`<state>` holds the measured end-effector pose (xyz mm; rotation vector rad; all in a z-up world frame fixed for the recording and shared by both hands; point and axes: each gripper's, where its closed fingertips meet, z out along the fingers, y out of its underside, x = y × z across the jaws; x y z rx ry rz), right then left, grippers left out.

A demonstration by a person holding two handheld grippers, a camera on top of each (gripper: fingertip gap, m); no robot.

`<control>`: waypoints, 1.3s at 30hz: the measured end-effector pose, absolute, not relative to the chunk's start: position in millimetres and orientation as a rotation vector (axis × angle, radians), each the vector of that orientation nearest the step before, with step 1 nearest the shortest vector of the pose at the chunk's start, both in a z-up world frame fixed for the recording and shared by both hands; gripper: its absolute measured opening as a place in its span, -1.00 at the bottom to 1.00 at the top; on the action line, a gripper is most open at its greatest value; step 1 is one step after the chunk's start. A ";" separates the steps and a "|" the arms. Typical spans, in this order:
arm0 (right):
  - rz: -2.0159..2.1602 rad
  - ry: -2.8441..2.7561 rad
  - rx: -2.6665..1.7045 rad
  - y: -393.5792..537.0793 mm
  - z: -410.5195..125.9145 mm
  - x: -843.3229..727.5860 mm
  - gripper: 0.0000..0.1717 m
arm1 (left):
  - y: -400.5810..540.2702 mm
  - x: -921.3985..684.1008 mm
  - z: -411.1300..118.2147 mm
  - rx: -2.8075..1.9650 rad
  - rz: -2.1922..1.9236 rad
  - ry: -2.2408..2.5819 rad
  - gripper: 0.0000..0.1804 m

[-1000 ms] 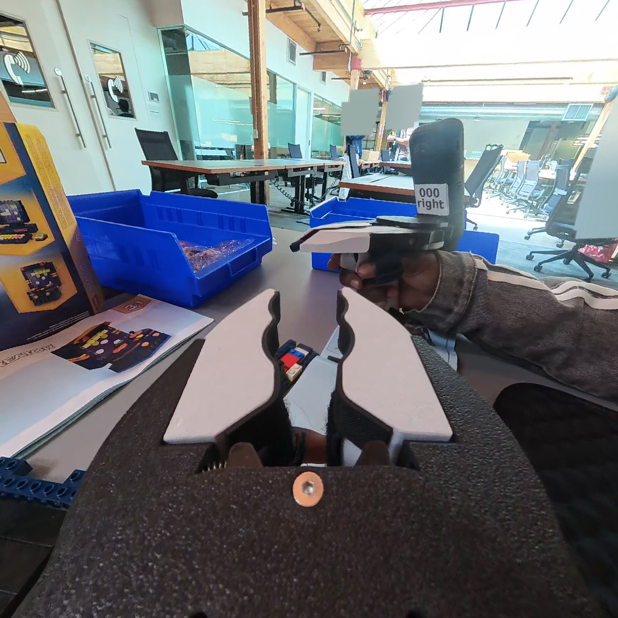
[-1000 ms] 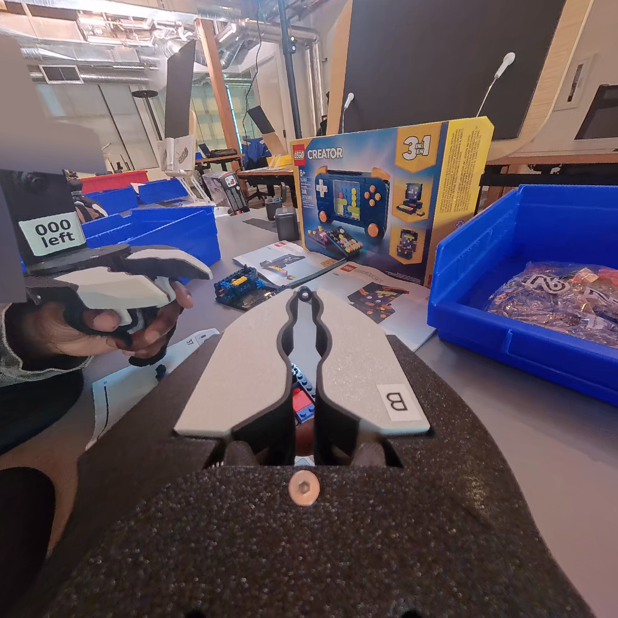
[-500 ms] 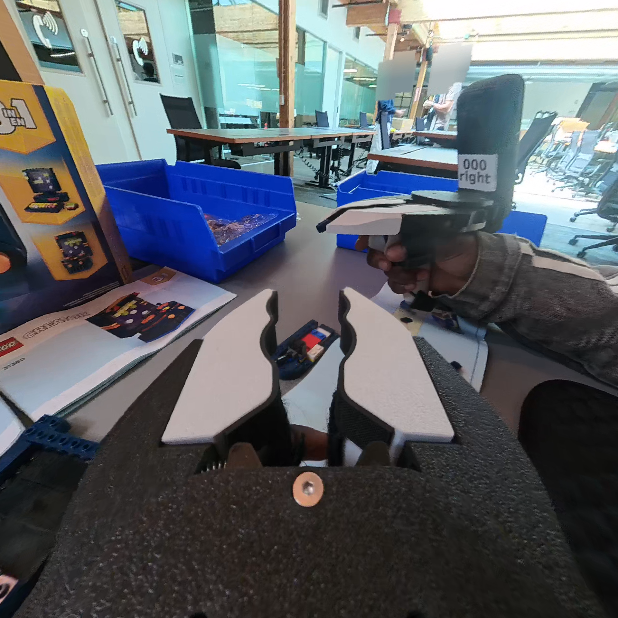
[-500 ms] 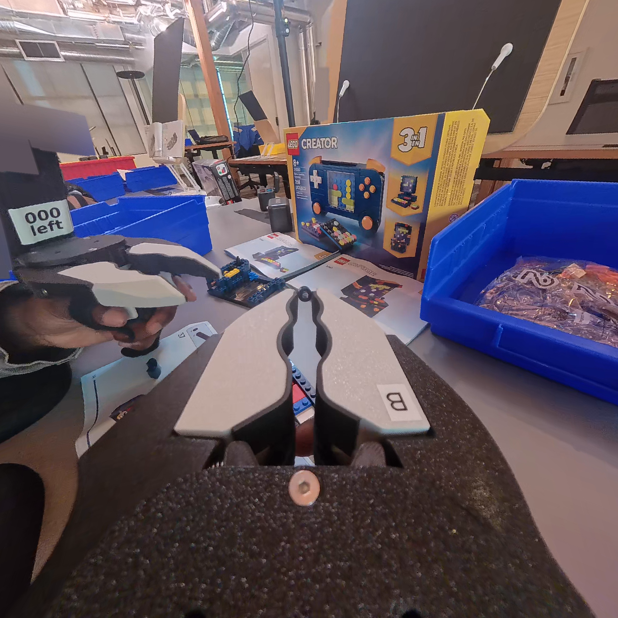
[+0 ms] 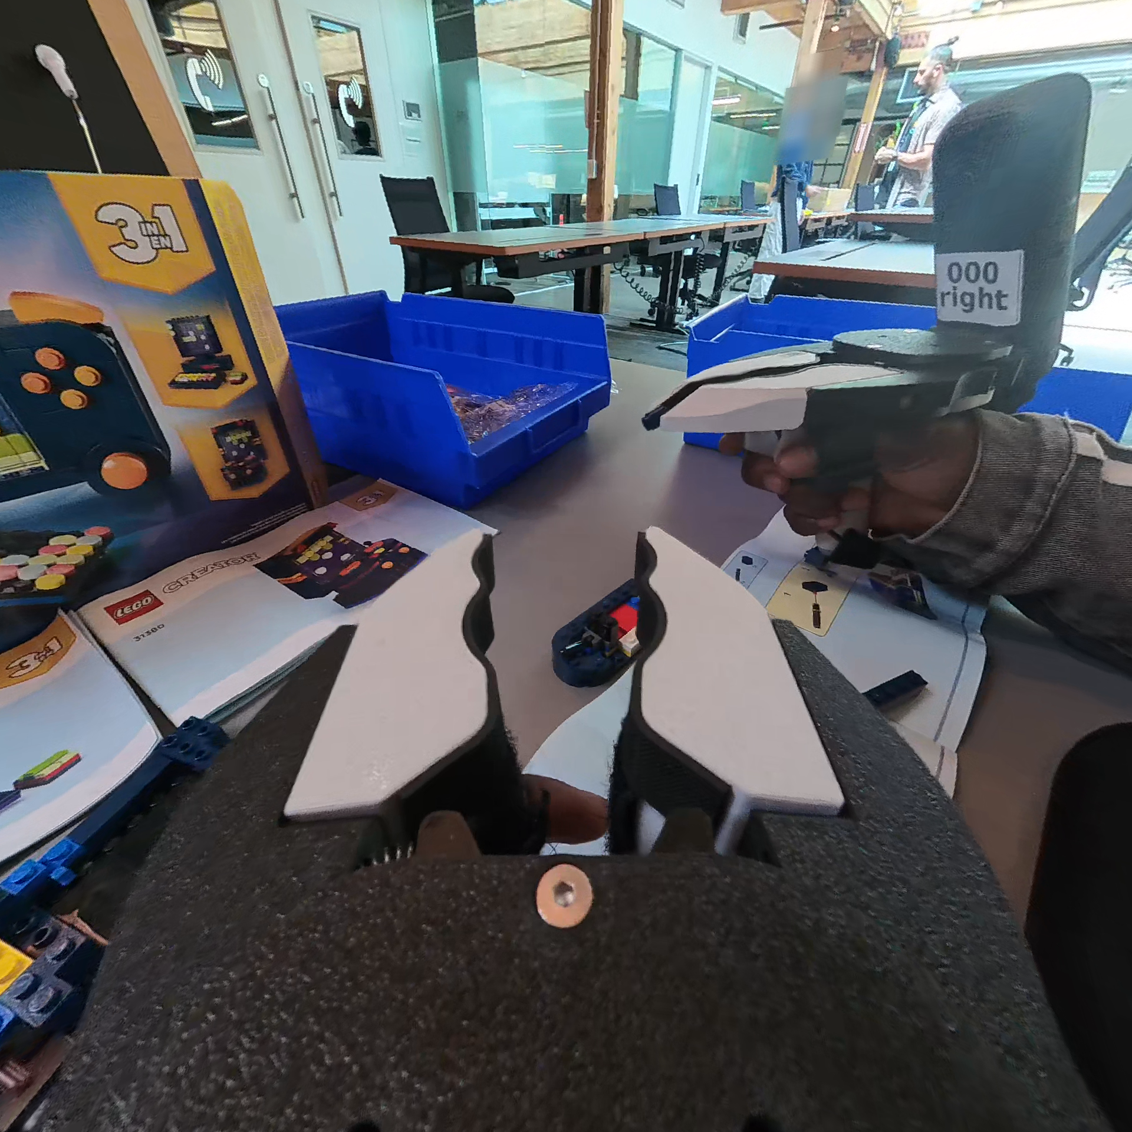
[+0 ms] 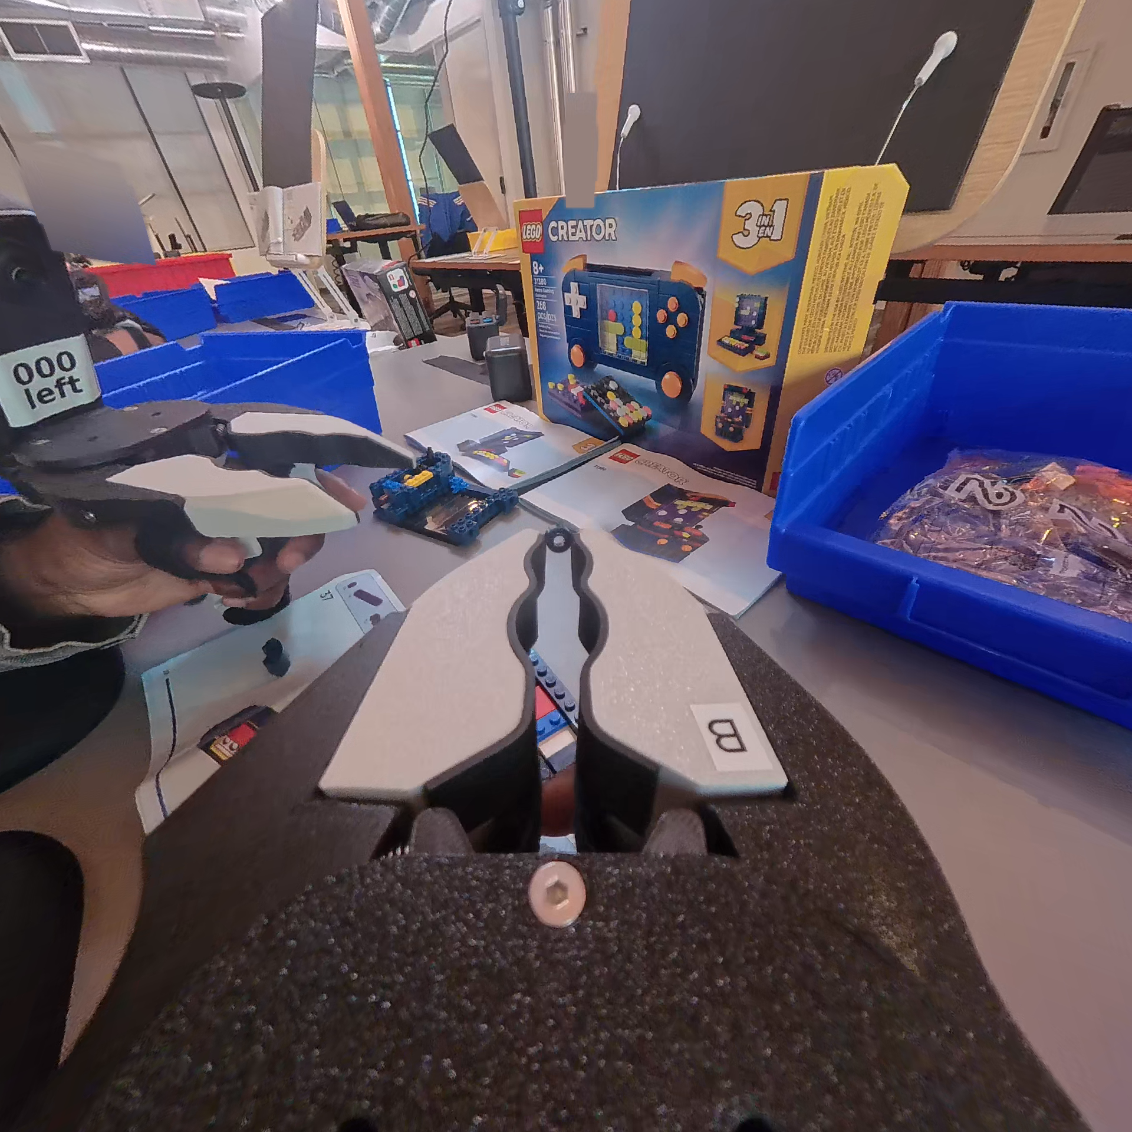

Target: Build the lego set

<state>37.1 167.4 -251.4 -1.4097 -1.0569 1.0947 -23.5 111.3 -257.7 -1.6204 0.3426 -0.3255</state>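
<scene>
Since a moment ago the left claw (image 5: 563, 545) is opening wider over the little blue brick boat (image 5: 597, 640) sitting mid-tabletop (image 5: 576, 490), empty, while the right claw (image 6: 556, 542) is pinching a tiny black ring (image 6: 556, 541).

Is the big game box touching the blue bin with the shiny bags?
Cannot tell. In the right wrist view the box edge overlaps the blue bin; in the left wrist view they meet in the picture, but neither shows contact or a gap plainly.
</scene>
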 end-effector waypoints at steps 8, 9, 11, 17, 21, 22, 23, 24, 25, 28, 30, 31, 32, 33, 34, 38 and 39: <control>1.079 -1.084 -1.436 167.1 -258.9 35.2 -0.91 | 110.0 -18.5 -261.3 -1.634 -0.338 0.375 -0.54; 1.075 -1.087 -1.435 167.0 -259.0 35.2 -0.91 | 109.9 -17.6 -261.9 -1.637 -0.339 0.381 -0.54; 1.065 -1.094 -1.435 166.8 -259.4 35.1 -0.91 | 109.4 -15.7 -263.1 -1.640 -0.341 0.393 -0.55; 1.055 -1.118 -1.438 164.4 -261.2 33.8 -0.91 | 108.9 -12.0 -267.2 -1.656 -0.345 0.419 -0.55; 1.040 -1.131 -1.437 163.9 -262.3 33.5 -0.91 | 108.6 -10.6 -268.9 -1.664 -0.354 0.425 -0.55; 1.038 -1.135 -1.438 163.6 -262.7 33.4 -0.91 | 108.4 -10.0 -269.3 -1.666 -0.357 0.428 -0.55; 1.037 -1.138 -1.438 163.4 -263.0 33.3 -0.91 | 108.2 -9.4 -269.9 -1.668 -0.359 0.432 -0.55; 1.036 -1.140 -1.439 163.4 -263.3 33.1 -0.91 | 108.2 -9.2 -270.3 -1.671 -0.358 0.434 -0.55; 1.034 -1.141 -1.440 163.4 -263.6 33.2 -0.91 | 108.1 -8.8 -270.6 -1.672 -0.358 0.437 -0.56; 1.031 -1.142 -1.440 163.5 -263.4 33.5 -0.91 | 107.7 -7.9 -271.4 -1.675 -0.359 0.443 -0.56; 1.025 -1.140 -1.440 164.3 -263.1 34.1 -0.91 | 107.5 -7.4 -271.9 -1.678 -0.359 0.447 -0.56; 1.023 -1.139 -1.441 164.9 -263.2 34.4 -0.91 | 107.5 -7.2 -272.0 -1.678 -0.358 0.449 -0.56; 1.022 -1.137 -1.444 165.3 -263.4 34.7 -0.91 | 107.4 -7.0 -272.3 -1.679 -0.358 0.450 -0.56; 1.023 -1.136 -1.446 165.6 -263.5 34.9 -0.91 | 107.4 -7.1 -272.5 -1.681 -0.356 0.451 -0.56; 1.023 -1.135 -1.446 165.8 -263.4 35.1 -0.91 | 107.5 -7.2 -273.0 -1.684 -0.354 0.452 -0.56; 1.018 -1.141 -1.444 165.1 -262.9 35.0 -0.91 | 106.1 -4.6 -279.2 -1.723 -0.357 0.487 -0.52; 1.016 -1.143 -1.443 164.9 -262.8 34.9 -0.91 | 105.9 -3.4 -282.1 -1.739 -0.355 0.500 -0.50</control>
